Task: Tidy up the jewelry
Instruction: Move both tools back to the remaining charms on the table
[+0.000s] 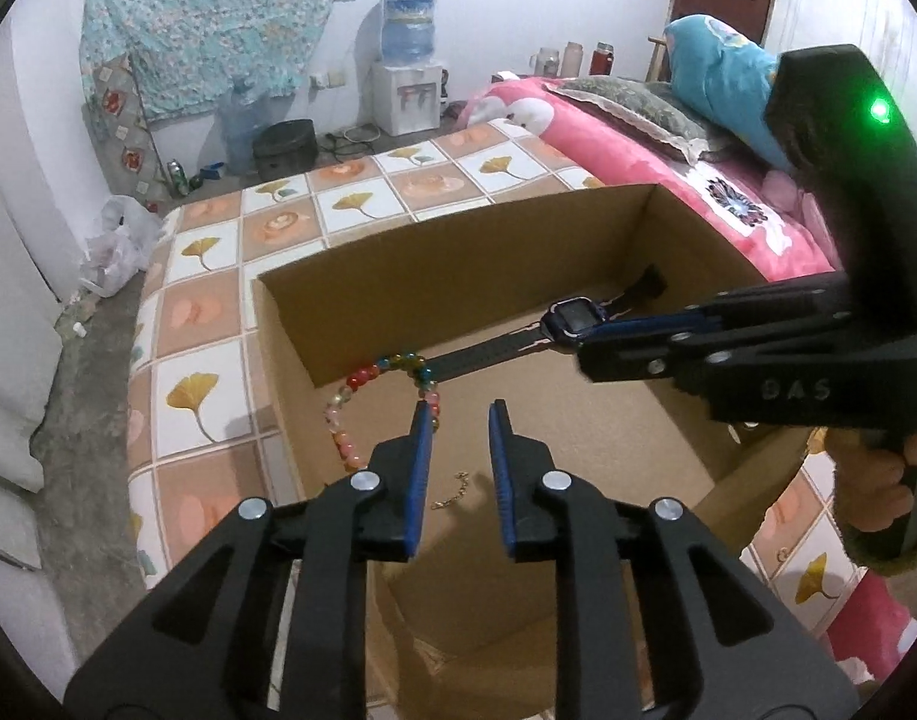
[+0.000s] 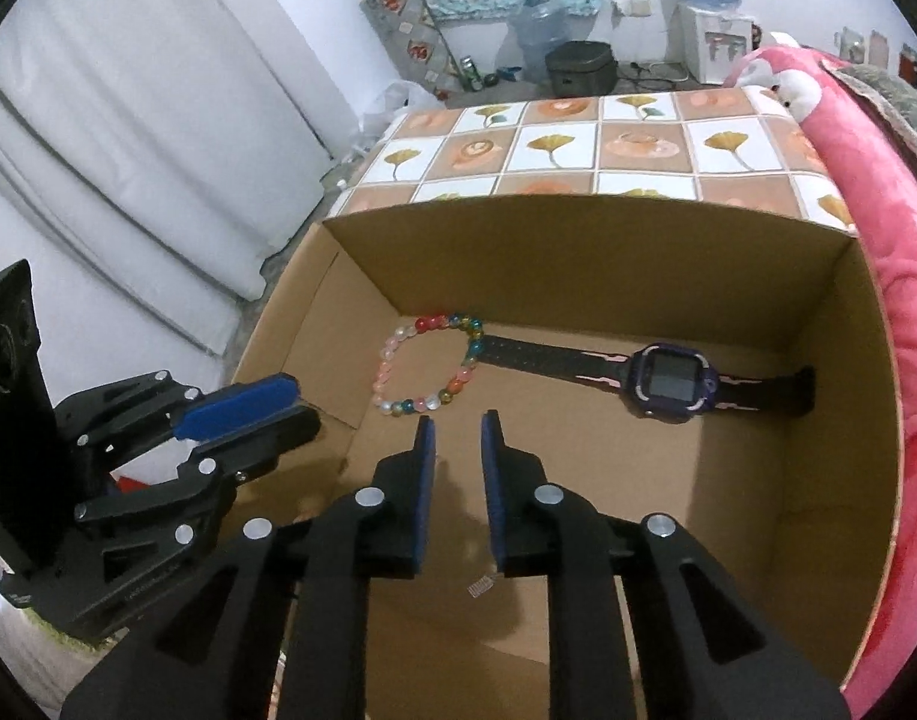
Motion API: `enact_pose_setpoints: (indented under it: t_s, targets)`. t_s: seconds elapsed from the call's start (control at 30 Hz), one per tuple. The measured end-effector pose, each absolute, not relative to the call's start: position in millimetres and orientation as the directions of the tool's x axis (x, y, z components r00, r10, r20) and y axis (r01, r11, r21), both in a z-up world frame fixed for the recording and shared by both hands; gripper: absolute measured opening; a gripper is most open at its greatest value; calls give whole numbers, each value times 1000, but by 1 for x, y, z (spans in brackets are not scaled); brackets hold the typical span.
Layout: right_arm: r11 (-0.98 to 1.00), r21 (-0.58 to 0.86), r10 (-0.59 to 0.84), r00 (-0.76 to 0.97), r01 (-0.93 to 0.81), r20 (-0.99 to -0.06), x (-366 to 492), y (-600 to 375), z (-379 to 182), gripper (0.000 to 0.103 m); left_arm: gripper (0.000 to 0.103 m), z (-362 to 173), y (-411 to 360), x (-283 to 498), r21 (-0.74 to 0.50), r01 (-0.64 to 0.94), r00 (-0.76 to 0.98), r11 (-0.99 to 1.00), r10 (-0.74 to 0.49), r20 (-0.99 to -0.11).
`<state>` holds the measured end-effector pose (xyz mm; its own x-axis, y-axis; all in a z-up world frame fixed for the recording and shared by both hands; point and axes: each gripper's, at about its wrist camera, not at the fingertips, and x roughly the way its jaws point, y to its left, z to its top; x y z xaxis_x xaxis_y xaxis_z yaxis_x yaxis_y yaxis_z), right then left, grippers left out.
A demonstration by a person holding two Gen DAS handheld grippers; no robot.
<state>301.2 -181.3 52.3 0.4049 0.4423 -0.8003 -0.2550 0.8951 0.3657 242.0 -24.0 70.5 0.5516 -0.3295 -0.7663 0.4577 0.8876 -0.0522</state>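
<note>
An open cardboard box (image 1: 398,258) (image 2: 578,234) stands on a table covered in a tile pattern. On its floor lie a multicoloured bead bracelet (image 1: 362,387) (image 2: 425,363) and a dark purple wristwatch (image 1: 569,319) (image 2: 668,381) with its strap laid out flat. A thin gold chain (image 1: 452,489) lies on the floor below my left gripper (image 1: 460,414) (image 2: 305,407), which hangs open and empty just short of the bracelet. My right gripper (image 2: 456,423) (image 1: 581,354) is also open with nothing between its pads. A small silvery piece (image 2: 481,585) lies beneath it.
The table (image 1: 338,204) (image 2: 638,144) extends beyond the box's far wall. Pink bedding (image 1: 626,144) (image 2: 914,324) and pillows press against the box's right side. A water dispenser (image 1: 407,90), bottles and bags stand on the floor at the back left. A hand (image 1: 878,474) holds the right gripper's handle.
</note>
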Motion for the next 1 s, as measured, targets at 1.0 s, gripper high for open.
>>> enact_pose_setpoints:
  t_s: [1.0]
  targets:
    - [832, 537, 543, 396, -137, -740, 94, -237, -13, 18, 39, -6, -73, 74, 139, 628, 567, 765, -328, -755]
